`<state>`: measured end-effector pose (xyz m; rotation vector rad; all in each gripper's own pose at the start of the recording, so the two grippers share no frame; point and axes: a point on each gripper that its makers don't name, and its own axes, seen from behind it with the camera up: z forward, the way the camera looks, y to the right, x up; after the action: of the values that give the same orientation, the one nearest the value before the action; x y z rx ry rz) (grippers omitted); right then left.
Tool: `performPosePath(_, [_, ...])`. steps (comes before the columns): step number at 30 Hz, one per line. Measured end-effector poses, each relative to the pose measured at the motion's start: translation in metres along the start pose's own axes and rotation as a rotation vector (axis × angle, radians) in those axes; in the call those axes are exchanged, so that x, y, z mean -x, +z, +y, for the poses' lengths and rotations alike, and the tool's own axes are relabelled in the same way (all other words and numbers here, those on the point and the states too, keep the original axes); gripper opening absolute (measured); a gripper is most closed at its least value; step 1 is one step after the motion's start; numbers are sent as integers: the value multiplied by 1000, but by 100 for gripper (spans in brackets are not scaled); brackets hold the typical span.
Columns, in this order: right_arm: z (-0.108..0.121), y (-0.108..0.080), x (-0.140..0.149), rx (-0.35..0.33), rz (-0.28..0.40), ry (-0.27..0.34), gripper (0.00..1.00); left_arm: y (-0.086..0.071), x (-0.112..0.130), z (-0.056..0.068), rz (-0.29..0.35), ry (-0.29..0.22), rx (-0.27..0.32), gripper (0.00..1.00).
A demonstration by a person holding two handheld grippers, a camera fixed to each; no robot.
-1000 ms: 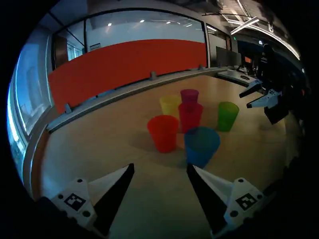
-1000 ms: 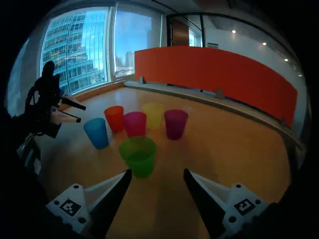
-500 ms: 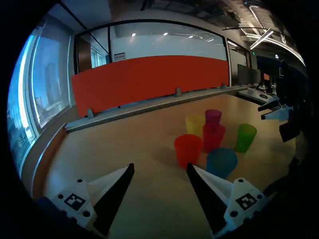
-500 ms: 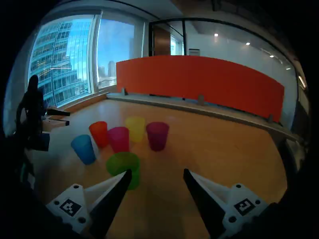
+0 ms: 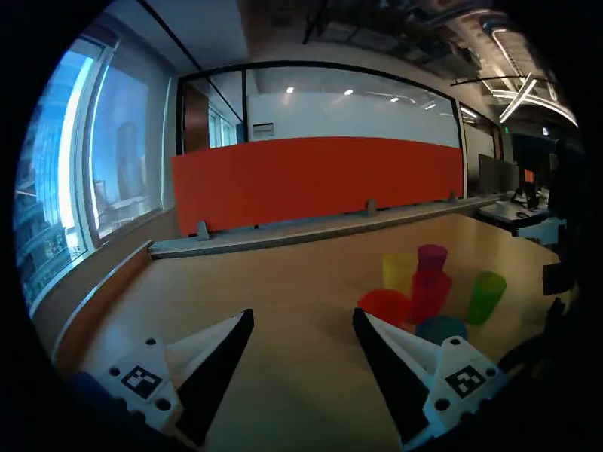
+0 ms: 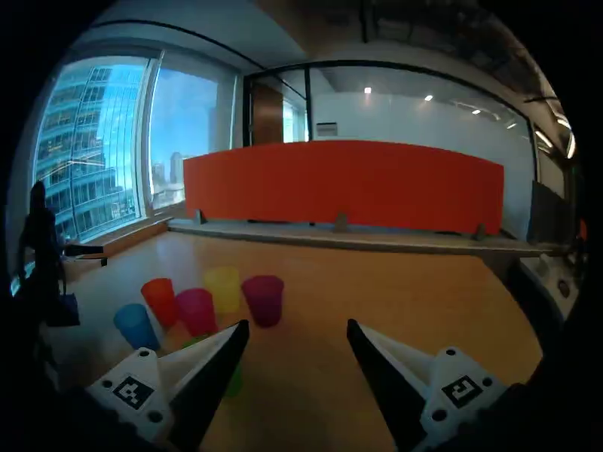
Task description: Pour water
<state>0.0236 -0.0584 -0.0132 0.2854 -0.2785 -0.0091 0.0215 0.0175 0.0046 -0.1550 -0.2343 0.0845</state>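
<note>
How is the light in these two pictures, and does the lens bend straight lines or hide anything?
Left gripper view: the window is washed out, the right edge is dark, the top of the orange divider bows from the fisheye lens. Right gripper view: against the bright window the left gripper is a dark silhouette; the cups look sharp.
</note>
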Motion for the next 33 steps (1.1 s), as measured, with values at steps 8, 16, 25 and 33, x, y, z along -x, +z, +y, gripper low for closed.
performPosePath(8, [22,-2,-18,130,116,23,100,-4,-10,-7,61,-51,-54,98])
performPosePath(16, [40,-12,-29,239,205,29,100,-17,-34,-10,159,-48,-114,98])
performPosePath(25, [49,-26,-35,319,257,12,100,-23,-41,-14,197,-65,-152,98])
performPosePath(33, [48,-29,-34,339,252,-24,100,-27,-46,-12,224,-77,-154,98])
